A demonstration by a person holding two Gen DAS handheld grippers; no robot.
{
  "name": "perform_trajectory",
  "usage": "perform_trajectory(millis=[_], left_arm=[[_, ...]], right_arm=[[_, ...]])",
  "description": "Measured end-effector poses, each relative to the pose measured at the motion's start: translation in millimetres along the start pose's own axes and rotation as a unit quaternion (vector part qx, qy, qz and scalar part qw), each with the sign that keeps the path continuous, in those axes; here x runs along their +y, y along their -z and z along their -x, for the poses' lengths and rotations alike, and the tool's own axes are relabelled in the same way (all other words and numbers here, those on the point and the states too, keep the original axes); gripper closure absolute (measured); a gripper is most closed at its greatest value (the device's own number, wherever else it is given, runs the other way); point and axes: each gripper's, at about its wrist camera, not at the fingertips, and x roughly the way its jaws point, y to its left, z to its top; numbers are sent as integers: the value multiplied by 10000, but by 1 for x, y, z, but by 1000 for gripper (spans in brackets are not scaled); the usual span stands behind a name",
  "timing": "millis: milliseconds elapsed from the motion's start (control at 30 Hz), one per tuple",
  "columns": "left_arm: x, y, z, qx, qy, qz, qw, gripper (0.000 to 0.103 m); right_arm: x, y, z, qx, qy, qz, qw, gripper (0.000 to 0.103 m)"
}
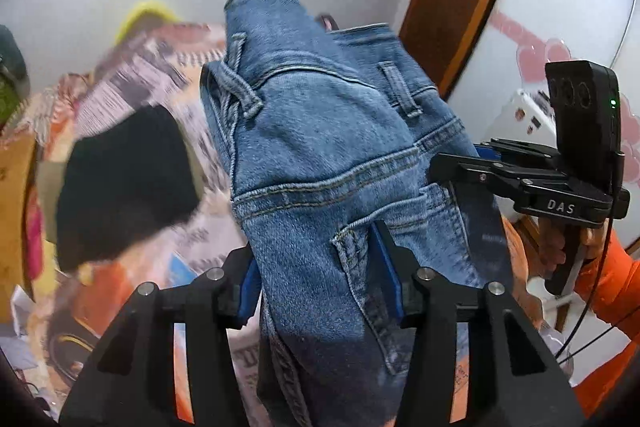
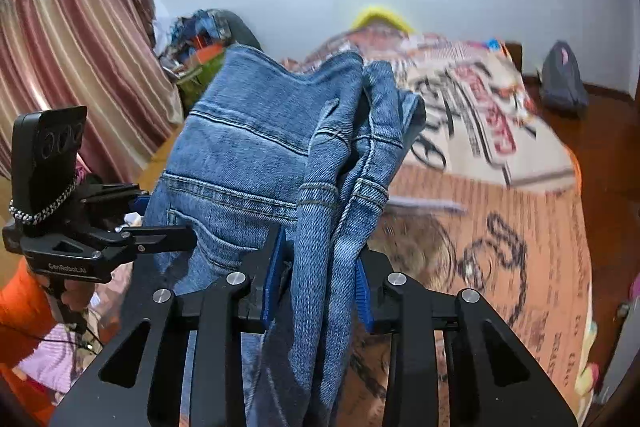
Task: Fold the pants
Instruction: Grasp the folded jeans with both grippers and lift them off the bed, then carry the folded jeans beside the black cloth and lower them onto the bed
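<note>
Left tool [image 1: 320, 267]: matte black linkage arms, silver round screw heads, blue ribbed pads; in the right wrist view, white "GenRobot.AI" lettering and a braided cord. Right tool [image 2: 320, 279]: same build; "DAS" marking, green light, thin black cable at 3 o'clock. Orange sleeves [image 1: 612, 267].

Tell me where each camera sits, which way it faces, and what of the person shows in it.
Left wrist: sits on the left tool, looking along its fingers, tilted down at the jeans it grips, bed and wall beyond; the right tool and an orange sleeve show at right.
Right wrist: sits on the right tool, facing the jeans and bed; the left tool and sleeve show at left.
Shared: jeans, bed, wall, the other tool.
</note>
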Motion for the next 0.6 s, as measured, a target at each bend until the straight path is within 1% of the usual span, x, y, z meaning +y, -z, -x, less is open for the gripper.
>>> perform_trajectory(millis=[167, 267, 333, 500, 600], left_arm=[[25, -12, 24, -331, -175, 158, 9992, 55], [43, -20, 40, -545, -313, 245, 9977, 55], [60, -25, 47, -683, -455, 391, 9959, 56], [101, -28, 59, -783, -775, 593, 9921, 56], [128, -29, 64, -845, -893, 705, 9899, 56]], right_arm=[[22, -23, 0, -280, -45, 291, 9992, 75], [34, -39, -9, -405, -57, 445, 9982, 75], [42, -50, -17, -511, -95, 498, 9974, 75], [61, -75, -50, -662, -276, 605, 9956, 75], [75, -88, -70, -689, -388, 735, 9942, 75]])
